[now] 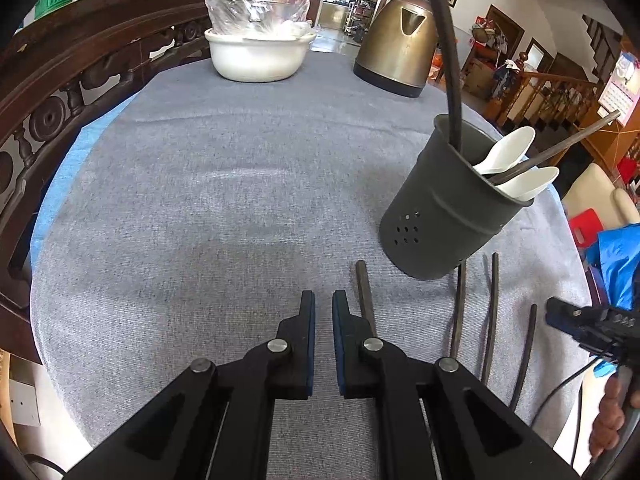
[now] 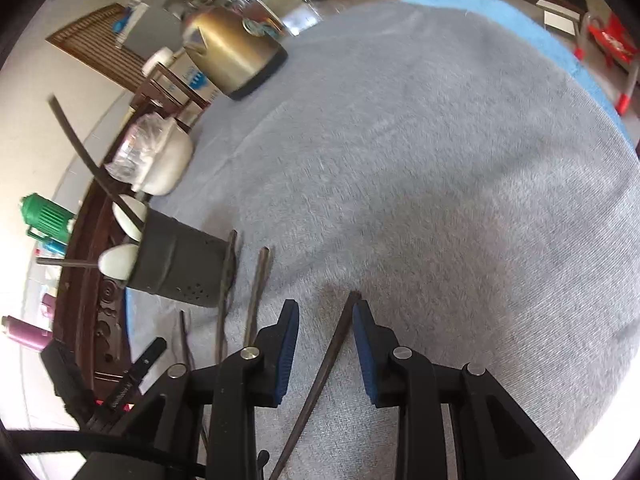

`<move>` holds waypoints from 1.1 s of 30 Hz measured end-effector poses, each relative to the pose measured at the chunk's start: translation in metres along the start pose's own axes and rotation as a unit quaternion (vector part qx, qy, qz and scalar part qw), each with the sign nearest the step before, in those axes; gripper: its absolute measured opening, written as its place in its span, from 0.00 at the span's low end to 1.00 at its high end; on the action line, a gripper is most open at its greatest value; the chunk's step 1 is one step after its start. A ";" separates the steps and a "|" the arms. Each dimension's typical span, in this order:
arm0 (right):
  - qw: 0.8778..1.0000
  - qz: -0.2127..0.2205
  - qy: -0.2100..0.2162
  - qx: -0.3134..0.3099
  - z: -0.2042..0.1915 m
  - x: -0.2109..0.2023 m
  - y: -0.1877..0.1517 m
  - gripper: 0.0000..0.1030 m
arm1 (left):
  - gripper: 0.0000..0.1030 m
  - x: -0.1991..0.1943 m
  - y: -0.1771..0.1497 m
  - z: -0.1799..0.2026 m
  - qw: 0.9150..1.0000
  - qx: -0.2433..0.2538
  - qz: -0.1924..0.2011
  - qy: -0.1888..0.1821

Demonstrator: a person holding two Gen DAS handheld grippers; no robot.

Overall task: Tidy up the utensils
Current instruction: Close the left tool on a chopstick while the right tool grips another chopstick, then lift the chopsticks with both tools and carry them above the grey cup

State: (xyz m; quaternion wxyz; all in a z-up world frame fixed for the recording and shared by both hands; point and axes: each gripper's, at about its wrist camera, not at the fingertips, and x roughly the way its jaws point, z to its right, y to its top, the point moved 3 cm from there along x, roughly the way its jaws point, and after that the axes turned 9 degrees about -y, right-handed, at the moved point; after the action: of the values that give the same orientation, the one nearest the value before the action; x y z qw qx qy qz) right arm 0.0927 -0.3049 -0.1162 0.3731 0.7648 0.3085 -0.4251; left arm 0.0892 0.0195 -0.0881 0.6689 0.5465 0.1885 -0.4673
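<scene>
Loose chopsticks [image 1: 458,308] beside the holder [image 1: 452,208] on a cloth-covered table [image 1: 220,208].
Left gripper [image 1: 323,312] narrowly open, empty; right gripper [image 2: 325,320] open astride one chopstick [image 2: 320,380].

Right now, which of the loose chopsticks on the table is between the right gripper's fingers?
The chopstick farthest from the holder; it lies between the open fingers of the right gripper. The other three chopsticks lie outside, nearer the holder.

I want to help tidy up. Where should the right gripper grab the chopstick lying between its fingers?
Probably near the end by its fingers. The chopstick lies flat on the cloth, running lengthwise between the open right gripper. Come straight down from above, one finger on each long side, and squeeze across its thin width. It's slim, so go low, almost touching the cloth.
</scene>
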 end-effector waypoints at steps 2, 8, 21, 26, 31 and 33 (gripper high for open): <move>1.000 -0.005 -0.021 -0.004 -0.003 0.006 -0.003 0.27 | 0.08 -0.001 -0.001 0.003 1.000 0.000 -0.001 -0.003; 0.993 0.033 -0.091 -0.065 -0.027 0.018 -0.011 0.10 | 0.08 0.000 -0.004 0.006 1.000 -0.001 -0.004 -0.005; 0.970 0.056 -0.126 -0.201 -0.039 0.017 -0.015 0.11 | 0.09 0.022 0.019 0.012 0.998 0.011 -0.053 -0.022; 0.971 0.057 -0.114 -0.202 -0.035 0.018 -0.012 0.12 | 0.23 0.044 0.034 0.026 0.996 0.025 -0.080 -0.003; 0.976 0.038 -0.100 -0.189 -0.031 0.020 -0.005 0.12 | 0.23 0.069 0.046 0.032 0.992 0.029 -0.121 0.021; 0.976 0.028 -0.104 -0.188 -0.031 0.021 -0.002 0.13 | 0.23 0.073 0.051 0.035 0.992 0.033 -0.122 0.025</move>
State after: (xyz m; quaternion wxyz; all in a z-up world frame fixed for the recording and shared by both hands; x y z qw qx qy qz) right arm 0.1135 -0.2742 -0.1247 0.5520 0.6411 0.3202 -0.4264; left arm 0.1584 -0.0448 -0.1035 0.5836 0.5522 0.2551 -0.5380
